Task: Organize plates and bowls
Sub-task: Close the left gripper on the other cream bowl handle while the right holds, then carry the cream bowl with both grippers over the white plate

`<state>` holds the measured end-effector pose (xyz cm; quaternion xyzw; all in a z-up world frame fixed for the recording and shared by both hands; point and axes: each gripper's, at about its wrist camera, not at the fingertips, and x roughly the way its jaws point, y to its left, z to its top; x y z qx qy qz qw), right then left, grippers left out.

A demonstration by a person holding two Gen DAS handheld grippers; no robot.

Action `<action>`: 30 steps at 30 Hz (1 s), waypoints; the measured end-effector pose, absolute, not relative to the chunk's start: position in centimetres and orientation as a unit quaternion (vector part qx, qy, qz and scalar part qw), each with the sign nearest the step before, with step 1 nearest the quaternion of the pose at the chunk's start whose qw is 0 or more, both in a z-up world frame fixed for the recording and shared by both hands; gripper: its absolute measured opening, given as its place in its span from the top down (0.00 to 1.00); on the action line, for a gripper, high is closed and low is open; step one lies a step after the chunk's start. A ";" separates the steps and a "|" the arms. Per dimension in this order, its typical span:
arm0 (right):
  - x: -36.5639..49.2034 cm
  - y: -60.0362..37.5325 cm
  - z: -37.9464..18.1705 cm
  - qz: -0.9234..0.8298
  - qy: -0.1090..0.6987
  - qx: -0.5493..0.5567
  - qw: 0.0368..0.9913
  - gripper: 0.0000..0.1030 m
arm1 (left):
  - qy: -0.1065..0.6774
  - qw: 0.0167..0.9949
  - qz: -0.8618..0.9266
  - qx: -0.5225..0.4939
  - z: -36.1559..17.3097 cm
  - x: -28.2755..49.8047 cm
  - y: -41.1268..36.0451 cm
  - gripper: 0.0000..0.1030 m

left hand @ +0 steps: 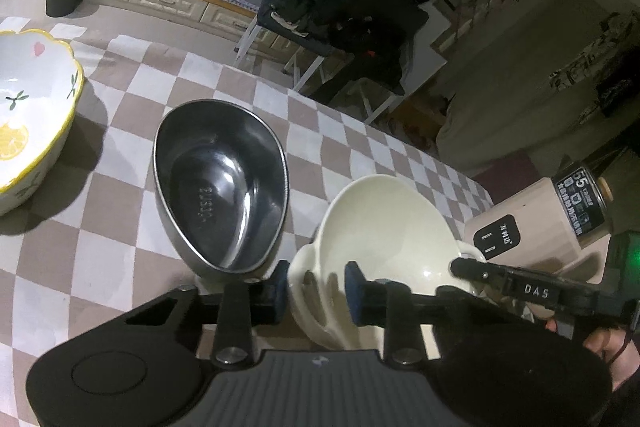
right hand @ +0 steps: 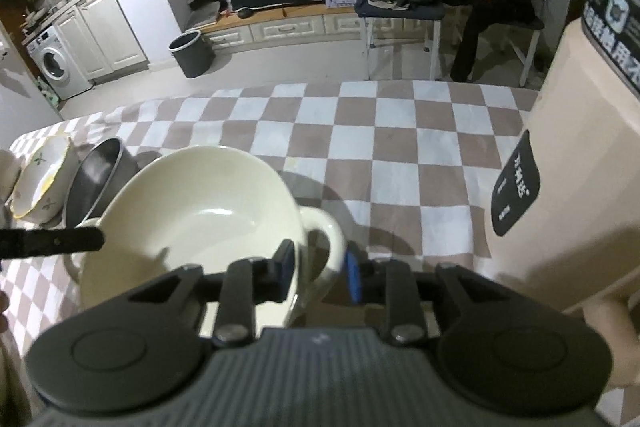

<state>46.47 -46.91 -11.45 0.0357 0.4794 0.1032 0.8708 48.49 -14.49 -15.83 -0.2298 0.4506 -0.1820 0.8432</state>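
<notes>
Seen first from the left wrist, the left gripper (left hand: 316,293) has its two blue-padded fingers on either side of one handle of the cream bowl (left hand: 384,223), pads close to the handle, though whether they actually press on it I cannot tell. The bowl sits at the near edge of the checkered tablecloth (left hand: 132,239), just beside the oval steel bowl (left hand: 222,187), with the lemon-patterned bowl (left hand: 28,115) further left and apart. A beige kettle (left hand: 556,215) stands to the bowl's right, and the black tip of the right gripper (left hand: 520,287) reaches over that side. From the right wrist, the right gripper (right hand: 318,273) straddles the bowl's other looped handle (right hand: 324,247), one pad inside the rim and one outside the loop; a firm clamp cannot be confirmed. Beyond it stand the steel and lemon bowls.
</notes>
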 end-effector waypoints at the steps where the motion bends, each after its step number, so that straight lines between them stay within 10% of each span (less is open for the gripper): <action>1: 46.6 -47.0 -11.5 0.105 0.479 0.040 0.871 0.69 | 0.452 0.841 -0.182 -0.235 -16.0 48.5 -14.4 0.74; 30: 42.8 -47.7 -9.2 0.121 0.427 0.111 0.889 0.74 | 0.442 0.851 -0.170 -0.225 -12.1 47.3 -13.1 0.81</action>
